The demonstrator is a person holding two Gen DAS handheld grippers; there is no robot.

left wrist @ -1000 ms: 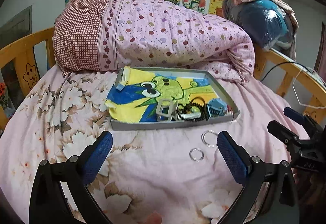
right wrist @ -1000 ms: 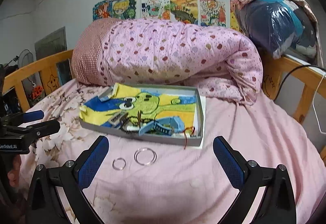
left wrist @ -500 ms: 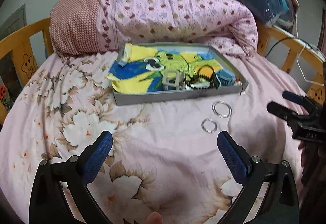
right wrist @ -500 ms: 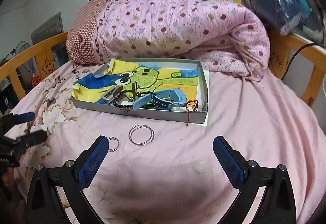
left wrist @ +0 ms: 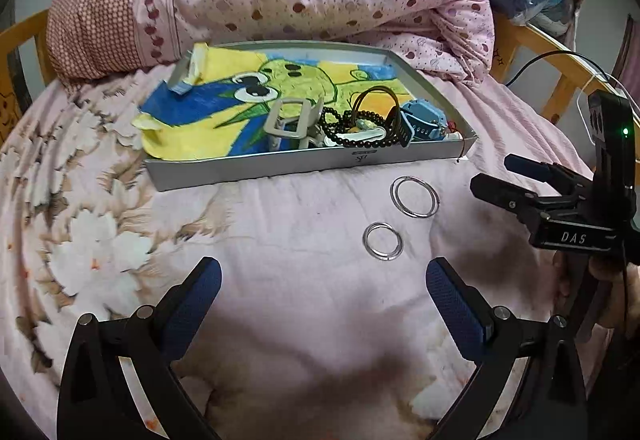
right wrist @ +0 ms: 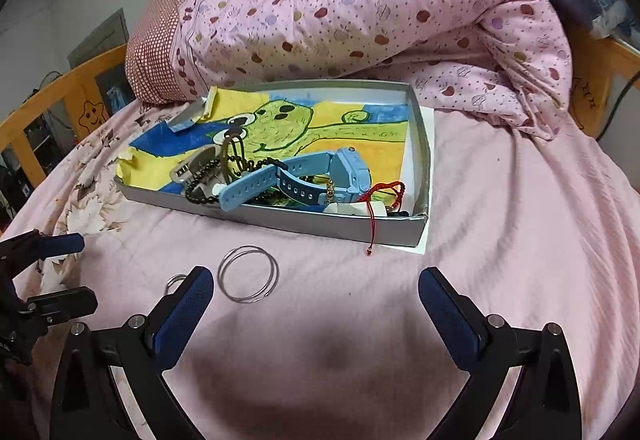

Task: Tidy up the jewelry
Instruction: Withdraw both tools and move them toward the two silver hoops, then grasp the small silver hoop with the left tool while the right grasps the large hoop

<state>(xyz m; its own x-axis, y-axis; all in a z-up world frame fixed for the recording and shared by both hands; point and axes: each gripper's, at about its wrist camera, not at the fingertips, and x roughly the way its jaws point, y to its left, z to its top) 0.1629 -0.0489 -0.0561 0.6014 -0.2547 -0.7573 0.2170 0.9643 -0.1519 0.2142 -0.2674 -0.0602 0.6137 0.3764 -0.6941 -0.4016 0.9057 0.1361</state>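
Rings: two loose on bedsheet (left wrist: 280, 240), small ring (left wrist: 383, 241) and large ring (left wrist: 415, 196), just off box (left wrist: 304, 163) near edge, prob. awaiting pickup. Left gripper (left wrist: 320, 292) & right gripper (right wrist: 312, 296) both jaws wide, empty, angled at rings.

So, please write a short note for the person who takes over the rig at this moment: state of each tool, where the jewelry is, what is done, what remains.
Left tool: open, empty, low over the bedsheet, just short of the small ring.
Right tool: open, empty, near the large ring.
Both rings lie on the sheet in front of the gray tray, outside it and apart from each other.
In the tray: blue watch, black bead bracelet, red cord hanging over the front wall, other pieces in a tangle.
Done: nothing gripped yet.
Left: probably pick up both rings, then sort the tangle.
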